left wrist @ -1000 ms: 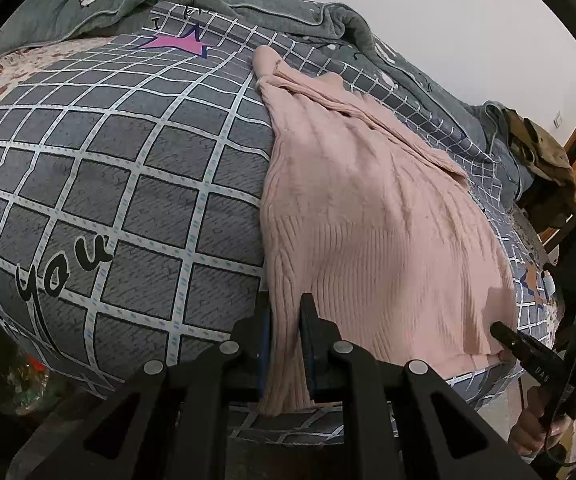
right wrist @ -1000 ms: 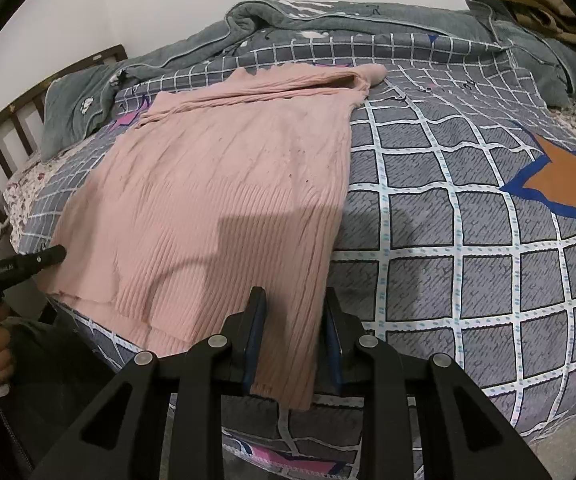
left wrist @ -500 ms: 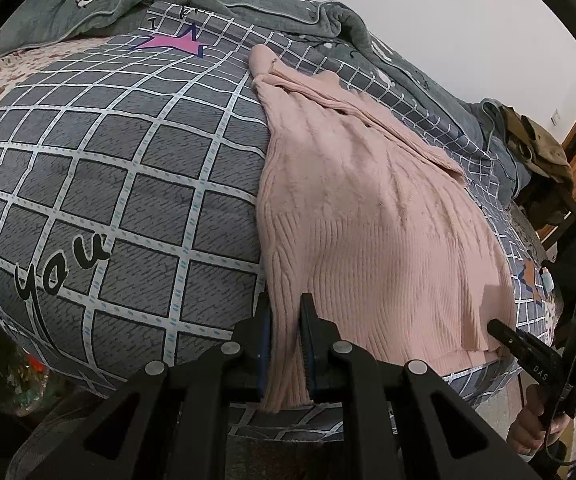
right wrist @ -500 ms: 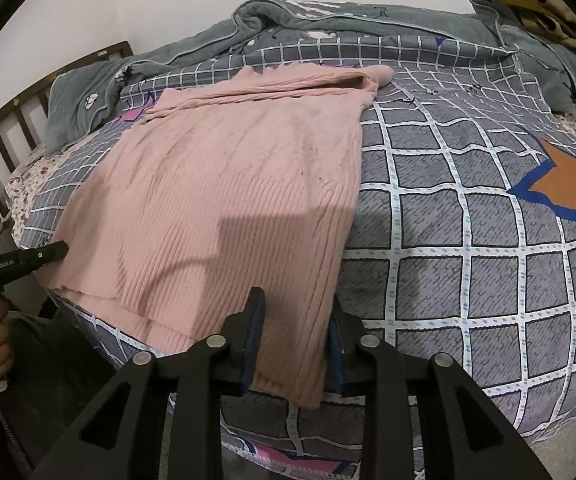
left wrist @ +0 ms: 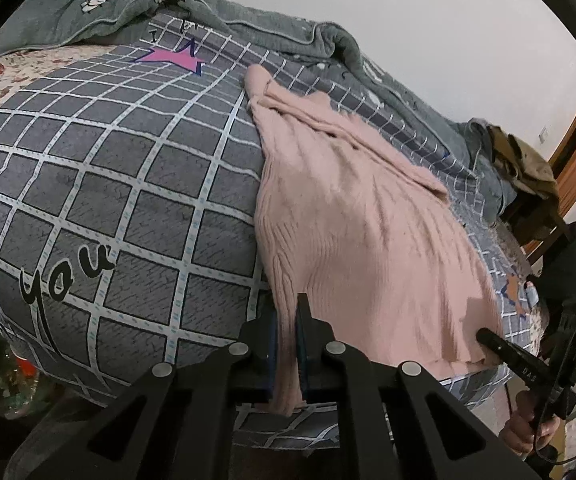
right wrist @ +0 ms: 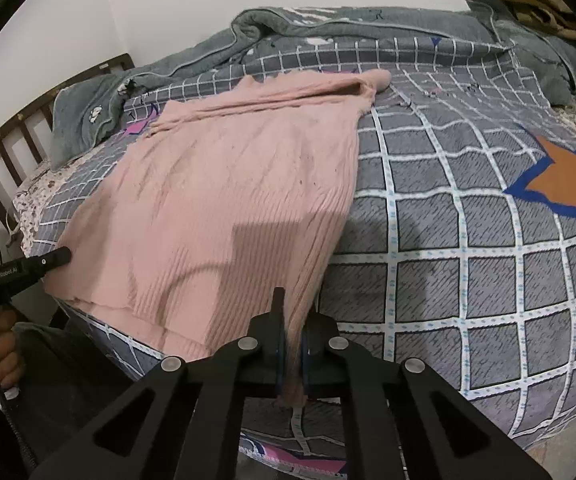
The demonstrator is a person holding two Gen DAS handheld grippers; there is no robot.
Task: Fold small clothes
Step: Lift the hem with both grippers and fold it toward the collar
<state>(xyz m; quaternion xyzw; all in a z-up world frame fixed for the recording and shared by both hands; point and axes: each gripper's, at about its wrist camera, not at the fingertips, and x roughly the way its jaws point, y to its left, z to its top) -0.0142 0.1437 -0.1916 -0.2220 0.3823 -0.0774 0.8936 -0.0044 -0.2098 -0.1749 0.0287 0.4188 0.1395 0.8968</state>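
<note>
My left hand-held gripper [left wrist: 287, 334] is pinched tight on one bottom corner of the pink knit sweater [left wrist: 352, 216], the ribbed hem squeezed between its two fingers at the lower middle of the left wrist frame. My right hand-held gripper [right wrist: 291, 344] is clamped the same way on the other bottom corner of the sweater [right wrist: 240, 204], a thin fold of knit caught between its fingers at the lower middle of the right wrist frame. The sweater lies spread over the bed [left wrist: 108, 184], on a grey checked cover with white grid lines; its far end, with a sleeve folded across, reaches toward the upper middle of both frames. The fabric near the hem looks blurred in both views. In the left wrist frame the word "you" is printed on the cover at lower left and a pink star [left wrist: 172, 58] sits at upper left. In the right wrist frame an orange star [right wrist: 568, 176] with a blue outline sits at the right edge. A grey-green blanket [right wrist: 328, 24] is bunched along the top of the bed, just beyond the sweater. A dark wooden headboard [right wrist: 28, 128] shows at the left edge of the right wrist frame.
</note>
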